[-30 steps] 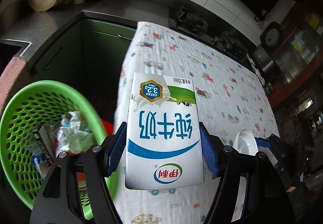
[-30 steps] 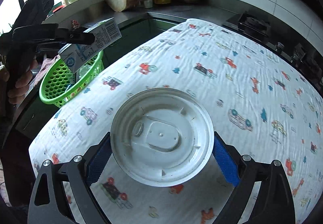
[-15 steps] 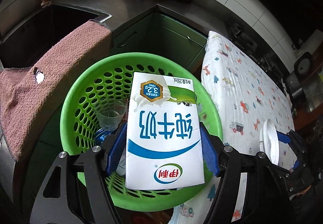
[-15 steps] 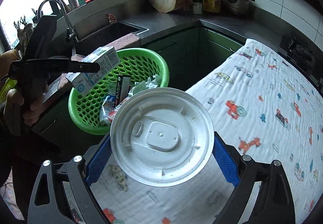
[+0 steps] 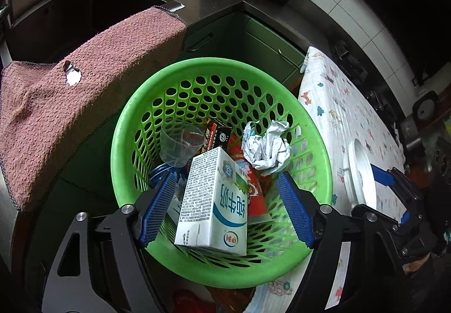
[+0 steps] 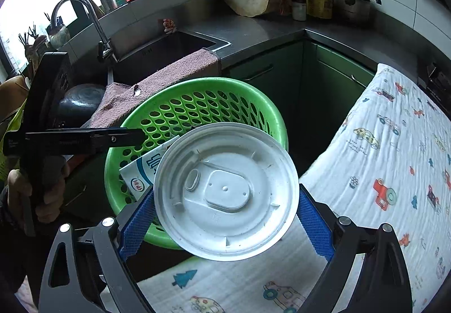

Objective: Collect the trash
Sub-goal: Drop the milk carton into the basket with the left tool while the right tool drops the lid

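Tongs (image 5: 225, 208) above steel kitchen counter (image 5: 208, 0)

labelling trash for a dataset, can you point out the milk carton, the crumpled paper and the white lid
milk carton (image 5: 214, 200), left wrist view, on its printed side panel
crumpled paper (image 5: 266, 148), left wrist view, middle of the wad
white lid (image 6: 225, 194), right wrist view, on the raised centre of its underside

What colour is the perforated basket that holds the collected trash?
Bright green. The basket shows best in the left wrist view, looking down into it.
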`<state>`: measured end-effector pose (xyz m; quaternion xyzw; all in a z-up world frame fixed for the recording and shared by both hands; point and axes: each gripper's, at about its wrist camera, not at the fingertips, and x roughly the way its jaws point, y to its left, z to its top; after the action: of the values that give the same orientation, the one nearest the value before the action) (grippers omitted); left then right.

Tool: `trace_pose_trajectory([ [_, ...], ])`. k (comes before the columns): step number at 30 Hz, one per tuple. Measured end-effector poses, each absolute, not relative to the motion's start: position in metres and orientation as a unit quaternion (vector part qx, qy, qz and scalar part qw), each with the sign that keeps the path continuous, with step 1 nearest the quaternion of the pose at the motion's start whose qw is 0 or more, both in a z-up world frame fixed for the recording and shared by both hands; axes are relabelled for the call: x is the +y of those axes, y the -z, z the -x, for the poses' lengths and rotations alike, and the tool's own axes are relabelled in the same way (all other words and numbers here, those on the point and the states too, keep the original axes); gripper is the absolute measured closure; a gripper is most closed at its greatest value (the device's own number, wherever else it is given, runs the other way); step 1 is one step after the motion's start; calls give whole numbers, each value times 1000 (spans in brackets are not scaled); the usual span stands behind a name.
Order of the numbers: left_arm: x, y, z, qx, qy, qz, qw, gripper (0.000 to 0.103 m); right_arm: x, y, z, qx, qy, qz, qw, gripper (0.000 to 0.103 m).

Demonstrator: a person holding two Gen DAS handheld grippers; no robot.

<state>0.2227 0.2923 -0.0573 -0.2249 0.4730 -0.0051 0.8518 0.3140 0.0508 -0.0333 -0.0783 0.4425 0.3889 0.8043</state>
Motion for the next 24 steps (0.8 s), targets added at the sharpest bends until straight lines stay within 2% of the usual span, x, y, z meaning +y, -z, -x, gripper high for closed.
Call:
trace_pose_trajectory([
  [2,296,54,-217,467,2,227,855,20,59,35,-315,444,-396,78,800,12],
  [11,300,36,-194,443,-8,215,870,9,71,40,-311,447,-399,80,796,11],
  [24,285,14,-160,410,-44,160,897,6,56,30,-293,441,-404,65,799,9],
])
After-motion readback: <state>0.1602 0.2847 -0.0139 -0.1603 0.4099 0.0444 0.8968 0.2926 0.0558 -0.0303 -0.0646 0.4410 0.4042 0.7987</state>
